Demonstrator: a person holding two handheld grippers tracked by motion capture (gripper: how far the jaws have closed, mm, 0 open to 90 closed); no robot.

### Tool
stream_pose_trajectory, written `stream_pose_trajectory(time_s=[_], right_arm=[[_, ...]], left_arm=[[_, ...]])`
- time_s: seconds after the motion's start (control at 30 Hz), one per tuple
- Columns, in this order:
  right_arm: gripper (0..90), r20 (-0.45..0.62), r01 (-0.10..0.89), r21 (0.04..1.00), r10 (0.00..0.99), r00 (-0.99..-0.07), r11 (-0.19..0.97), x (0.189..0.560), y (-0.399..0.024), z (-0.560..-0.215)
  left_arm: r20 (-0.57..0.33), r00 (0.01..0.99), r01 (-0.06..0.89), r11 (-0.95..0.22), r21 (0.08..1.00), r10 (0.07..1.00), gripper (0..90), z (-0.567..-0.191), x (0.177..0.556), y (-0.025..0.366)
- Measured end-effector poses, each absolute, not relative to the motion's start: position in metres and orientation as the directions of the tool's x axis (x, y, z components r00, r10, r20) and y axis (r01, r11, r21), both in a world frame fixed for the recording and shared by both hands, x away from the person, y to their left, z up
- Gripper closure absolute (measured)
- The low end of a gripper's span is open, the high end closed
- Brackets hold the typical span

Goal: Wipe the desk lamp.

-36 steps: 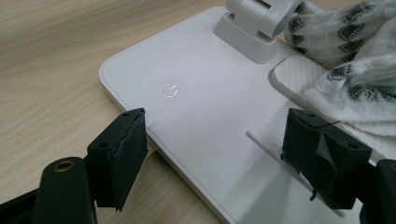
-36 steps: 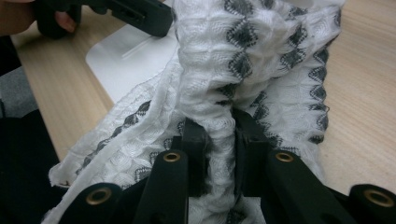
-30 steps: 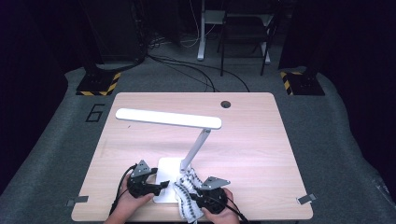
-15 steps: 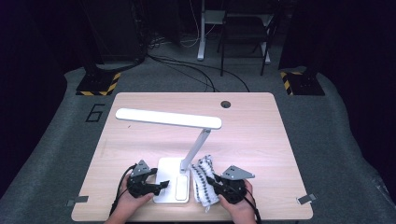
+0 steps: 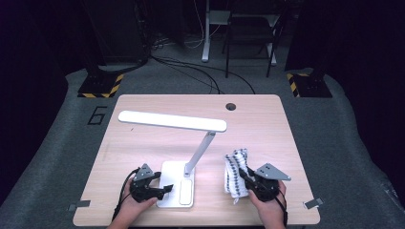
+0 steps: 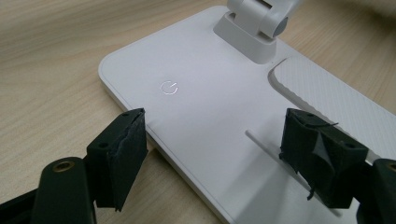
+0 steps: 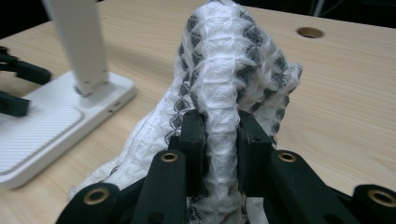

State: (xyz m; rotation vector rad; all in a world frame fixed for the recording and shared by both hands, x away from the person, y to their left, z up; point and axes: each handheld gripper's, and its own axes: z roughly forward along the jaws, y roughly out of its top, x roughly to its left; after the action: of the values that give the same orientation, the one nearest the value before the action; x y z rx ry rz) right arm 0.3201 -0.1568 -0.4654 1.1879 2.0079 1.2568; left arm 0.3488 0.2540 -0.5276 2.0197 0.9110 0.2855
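Right now the right gripper [image 5: 244, 180] pinches a checked white cloth [image 5: 236, 172] just right of the desk lamp base [image 5: 177, 189], its long axis running away from the person; left gripper [image 5: 161, 189] gapes over that base.

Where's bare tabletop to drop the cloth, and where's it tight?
Free: the right strip between the cloth and the table edge, and the far band beyond the lamp head toward the cable hole. Tight: near edge, where the left gripper straddles the lamp base.
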Motion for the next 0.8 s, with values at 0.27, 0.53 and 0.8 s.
stream_pose_trajectory(time_s=[0.27,0.53,0.8], right_arm=[[73.1,0.000,0.469,0.861,0.922,-0.386,0.196,0.319,-0.195,-0.479],[71.5,0.044,0.526,0.838,0.942,-0.332,0.146,0.323,-0.214,-0.495],[69.1,0.027,0.560,0.810,0.944,-0.329,0.172,0.327,-0.210,-0.506]], left_arm=[[-0.133,0.708,0.492,-0.349,0.798,0.694,22.5,-0.528,0.348,0.254],[-0.161,0.708,0.511,-0.341,0.789,0.688,22.4,-0.528,0.350,0.256],[-0.153,0.704,0.505,-0.336,0.795,0.694,22.5,-0.528,0.349,0.255]])
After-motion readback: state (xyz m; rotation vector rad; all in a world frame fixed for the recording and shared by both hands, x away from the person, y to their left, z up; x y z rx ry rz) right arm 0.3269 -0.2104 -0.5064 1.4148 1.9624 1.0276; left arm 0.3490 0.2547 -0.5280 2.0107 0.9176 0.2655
